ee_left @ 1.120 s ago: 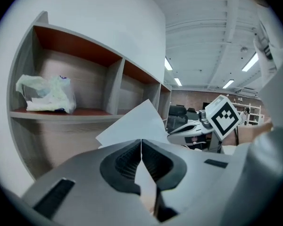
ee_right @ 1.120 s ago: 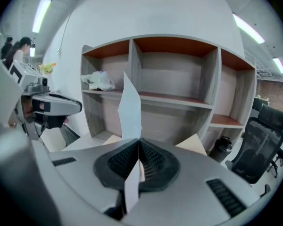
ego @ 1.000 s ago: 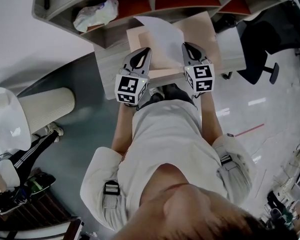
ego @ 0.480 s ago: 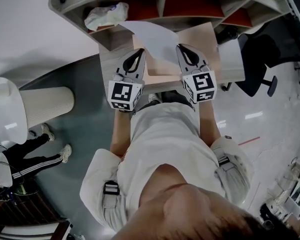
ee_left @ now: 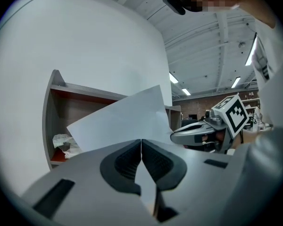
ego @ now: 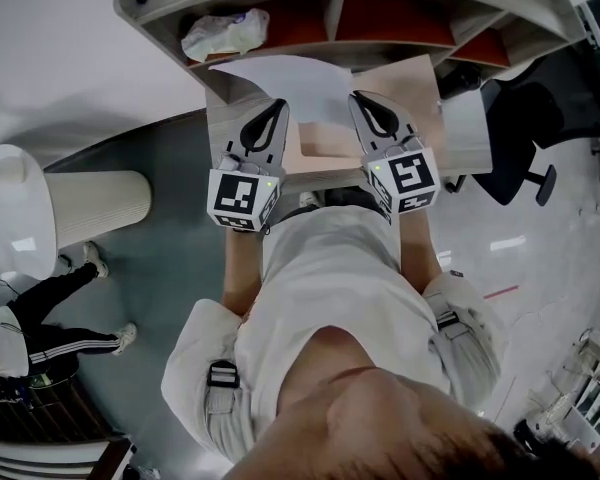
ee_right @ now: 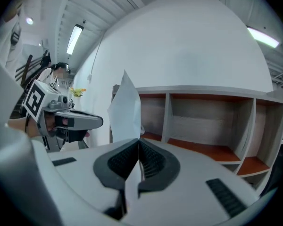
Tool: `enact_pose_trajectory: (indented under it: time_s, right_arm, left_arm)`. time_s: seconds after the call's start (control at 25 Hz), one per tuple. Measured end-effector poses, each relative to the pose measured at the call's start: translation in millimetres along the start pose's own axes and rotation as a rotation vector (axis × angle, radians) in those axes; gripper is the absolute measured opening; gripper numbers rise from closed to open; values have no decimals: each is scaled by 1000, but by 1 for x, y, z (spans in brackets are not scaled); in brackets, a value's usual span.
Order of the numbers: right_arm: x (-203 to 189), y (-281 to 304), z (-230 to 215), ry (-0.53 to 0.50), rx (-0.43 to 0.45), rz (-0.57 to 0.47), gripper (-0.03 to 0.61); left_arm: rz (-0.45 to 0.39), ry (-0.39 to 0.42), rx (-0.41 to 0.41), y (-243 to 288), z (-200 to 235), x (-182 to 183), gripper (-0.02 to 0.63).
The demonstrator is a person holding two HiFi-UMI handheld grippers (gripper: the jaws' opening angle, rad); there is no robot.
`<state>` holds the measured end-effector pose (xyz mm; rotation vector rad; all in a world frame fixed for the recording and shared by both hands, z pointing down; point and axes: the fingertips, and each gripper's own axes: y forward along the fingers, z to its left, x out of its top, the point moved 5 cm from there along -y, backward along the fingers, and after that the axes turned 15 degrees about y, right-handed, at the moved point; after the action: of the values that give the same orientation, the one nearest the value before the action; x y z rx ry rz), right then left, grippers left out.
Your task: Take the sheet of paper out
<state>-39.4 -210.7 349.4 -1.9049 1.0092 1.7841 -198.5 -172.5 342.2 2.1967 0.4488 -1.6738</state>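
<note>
We look down on a pale wooden tabletop (ego: 218,133) set against an open shelf unit (ego: 330,8).
On the tabletop we see a flat peach-coloured board or tray (ego: 408,76), we cannot tell which, and a white slab (ego: 467,118) at its right end. The shelf compartments have orange-red floors, and in the left one lies a crumpled white bag (ego: 225,32). Below is the floor (ego: 170,268), grey on the left and glossy pale on the right, where a black office chair (ego: 525,133) stands.
</note>
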Motion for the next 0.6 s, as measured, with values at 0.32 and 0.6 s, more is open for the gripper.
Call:
enact_pose_trajectory:
  time_s: [0.32, 0.6]
  right_arm:
    - [3, 4, 7, -15, 6, -5, 20]
    - [3, 4, 7, -20, -3, 1, 21]
  left_arm:
    - [0, 17, 18, 1, 5, -5, 25]
    - [4, 12, 10, 3, 5, -10, 25]
